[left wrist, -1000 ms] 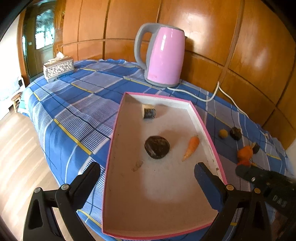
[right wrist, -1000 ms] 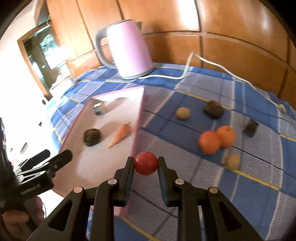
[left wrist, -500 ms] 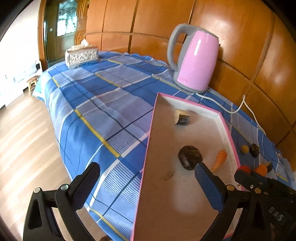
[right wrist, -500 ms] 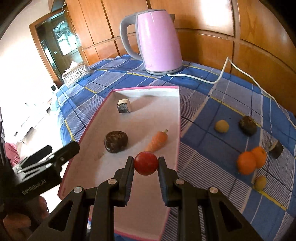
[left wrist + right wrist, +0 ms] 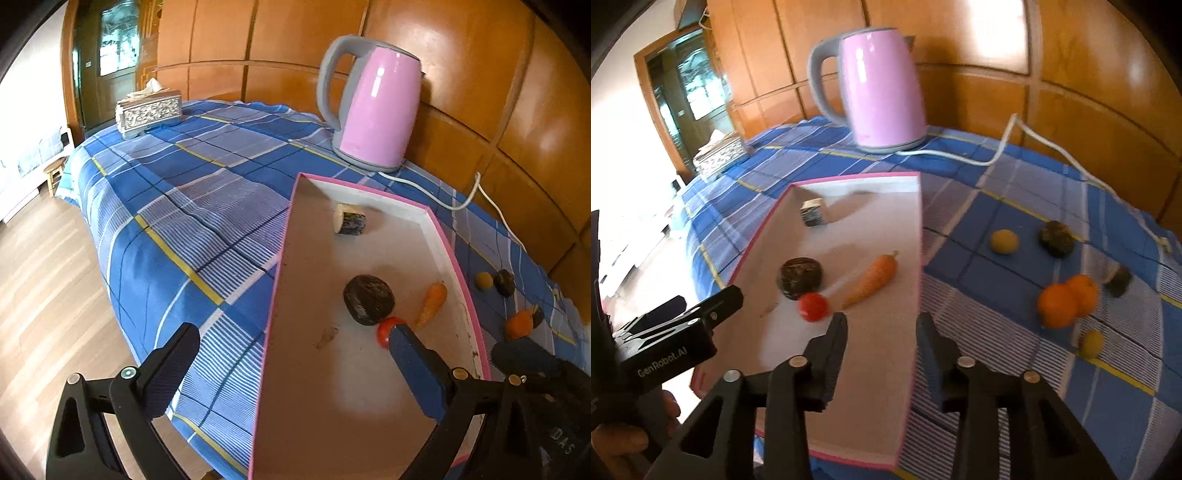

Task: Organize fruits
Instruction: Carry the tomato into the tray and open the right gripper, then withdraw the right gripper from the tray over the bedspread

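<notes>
carrot [image 5: 872, 280] lies diagonally in tray [image 5: 916, 236], leafy end toward kettle [image 5: 882, 88].

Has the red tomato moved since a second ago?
Yes. The red tomato has left the right gripper, whose jaws are opening with nothing between them. It now lies in the pink-rimmed tray, beside the dark round fruit.
</notes>
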`<state>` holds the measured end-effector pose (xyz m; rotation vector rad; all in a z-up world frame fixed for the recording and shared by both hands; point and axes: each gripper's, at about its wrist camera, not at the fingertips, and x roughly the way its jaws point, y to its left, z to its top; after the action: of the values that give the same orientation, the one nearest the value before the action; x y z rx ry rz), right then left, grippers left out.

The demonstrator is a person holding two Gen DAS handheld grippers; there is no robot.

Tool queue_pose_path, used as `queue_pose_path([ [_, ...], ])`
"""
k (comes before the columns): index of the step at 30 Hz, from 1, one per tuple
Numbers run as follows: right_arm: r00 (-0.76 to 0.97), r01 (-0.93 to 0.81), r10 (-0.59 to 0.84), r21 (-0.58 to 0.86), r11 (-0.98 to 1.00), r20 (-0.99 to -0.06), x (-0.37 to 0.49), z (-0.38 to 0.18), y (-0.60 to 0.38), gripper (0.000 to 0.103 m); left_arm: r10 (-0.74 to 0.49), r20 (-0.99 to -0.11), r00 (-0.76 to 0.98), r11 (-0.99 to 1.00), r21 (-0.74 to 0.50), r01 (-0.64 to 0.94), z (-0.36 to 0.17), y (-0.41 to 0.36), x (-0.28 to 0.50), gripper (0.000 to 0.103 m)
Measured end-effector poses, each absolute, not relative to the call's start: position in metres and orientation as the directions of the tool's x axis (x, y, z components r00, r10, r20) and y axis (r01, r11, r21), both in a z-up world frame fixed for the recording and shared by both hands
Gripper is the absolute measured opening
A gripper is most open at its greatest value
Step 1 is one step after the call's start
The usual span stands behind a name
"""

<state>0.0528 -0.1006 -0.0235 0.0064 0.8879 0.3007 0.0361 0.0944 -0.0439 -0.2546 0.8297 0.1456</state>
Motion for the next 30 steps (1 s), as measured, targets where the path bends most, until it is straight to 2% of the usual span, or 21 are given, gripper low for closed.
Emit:
queue_pose_path([
  [9, 0.689, -0.092, 0.122, 0.081, 0.992, -0.715, 0.033, -0.017, -0.134, 0.056, 0.003, -0.715, 0.699, 0.981, -0.133, -0.14, -0.034, 0.072, 0.03, 0.103],
  [30, 0.703, 0.112, -0.01, 0.097, 0.989, -0.711, 0.017, -0.025, -0.198, 0.056, -0.078, -0.696, 0.714, 0.997, -0.05, 0.06, -0.027, 0.016, 0.018, 0.103],
])
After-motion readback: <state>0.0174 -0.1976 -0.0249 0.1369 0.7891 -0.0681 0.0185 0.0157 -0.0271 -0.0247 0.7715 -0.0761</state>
